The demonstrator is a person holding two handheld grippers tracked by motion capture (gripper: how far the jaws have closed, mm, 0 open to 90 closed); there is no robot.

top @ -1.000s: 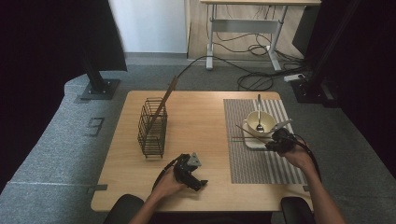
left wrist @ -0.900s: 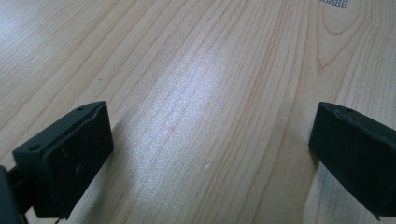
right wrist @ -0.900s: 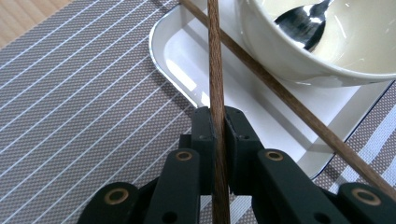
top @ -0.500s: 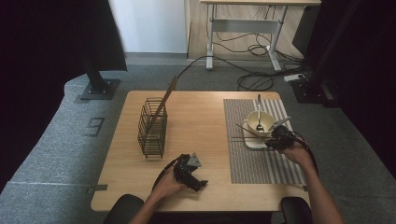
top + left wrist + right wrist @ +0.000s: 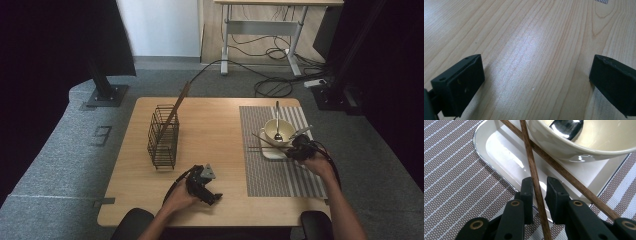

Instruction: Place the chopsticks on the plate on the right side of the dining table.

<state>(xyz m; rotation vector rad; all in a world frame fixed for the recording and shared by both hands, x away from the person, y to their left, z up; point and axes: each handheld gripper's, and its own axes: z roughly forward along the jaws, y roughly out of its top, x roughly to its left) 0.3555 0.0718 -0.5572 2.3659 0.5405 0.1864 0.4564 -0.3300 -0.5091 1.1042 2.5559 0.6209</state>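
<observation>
Right gripper (image 5: pixel 539 185) — jaws just eased apart, one chopstick (image 5: pixel 532 162) loose between them, crossing a second chopstick (image 5: pixel 564 173) over the tray (image 5: pixel 499 152) beside the bowl (image 5: pixel 574 147). Left gripper (image 5: pixel 534 77) — jaws spread wide, empty, on the table (image 5: pixel 529 37) left of the tray.

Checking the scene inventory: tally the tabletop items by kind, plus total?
Chopsticks: 3, with two at the tray and one in the basket
Bowl: 1
Spoon: 1
Tray: 1
Wire basket: 1
Striped placemat: 1
Total: 8
</observation>
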